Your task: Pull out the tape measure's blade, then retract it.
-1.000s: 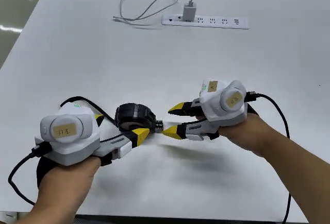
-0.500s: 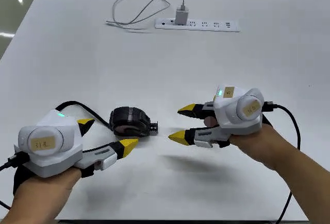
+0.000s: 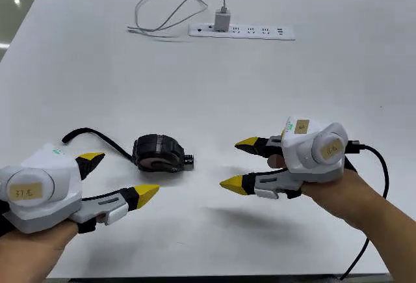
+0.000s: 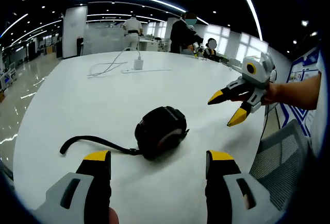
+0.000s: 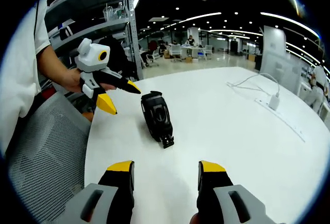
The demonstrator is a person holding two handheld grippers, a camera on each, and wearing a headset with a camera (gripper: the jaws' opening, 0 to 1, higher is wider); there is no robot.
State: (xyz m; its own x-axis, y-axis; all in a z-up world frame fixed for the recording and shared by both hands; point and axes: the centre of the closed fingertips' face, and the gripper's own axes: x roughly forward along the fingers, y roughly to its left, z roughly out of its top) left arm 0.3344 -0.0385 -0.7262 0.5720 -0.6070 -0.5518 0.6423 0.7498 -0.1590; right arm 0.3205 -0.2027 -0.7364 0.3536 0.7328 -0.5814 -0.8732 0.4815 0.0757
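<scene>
Right now the tape measure point(image 3: 157, 153) lies on its side on the white table point(image 3: 325, 88), between the two grippers and nearer the left one, with its black wrist strap point(image 3: 97, 136) trailing off to the left. Its blade is wound in: only the small hook end point(image 3: 189, 160) shows at the mouth of the case, facing the right gripper point(image 3: 238, 163). No length of blade is out in any view.

The left gripper point(image 3: 120, 174) has its jaws spread wide and empty, one yellow tip on each side of the line to the case and both short of it, touching nothing. The right gripper is also wide open and empty, and hangs well apart from the hook end with bare table between. In the left gripper view the case sits just ahead of the jaws, not inside them.

As for progress, this could be either end of the job. With the blade fully in and both tools off the case, it fits a pull and retract already done, or one not yet begun, and I cannot tell which from this alone. If it is still to do, one gripper must steady the case and the other must take the hook end

At the far edge lie a power strip point(image 3: 242, 31) and a looped white cable point(image 3: 169, 10), clear of the work
</scene>
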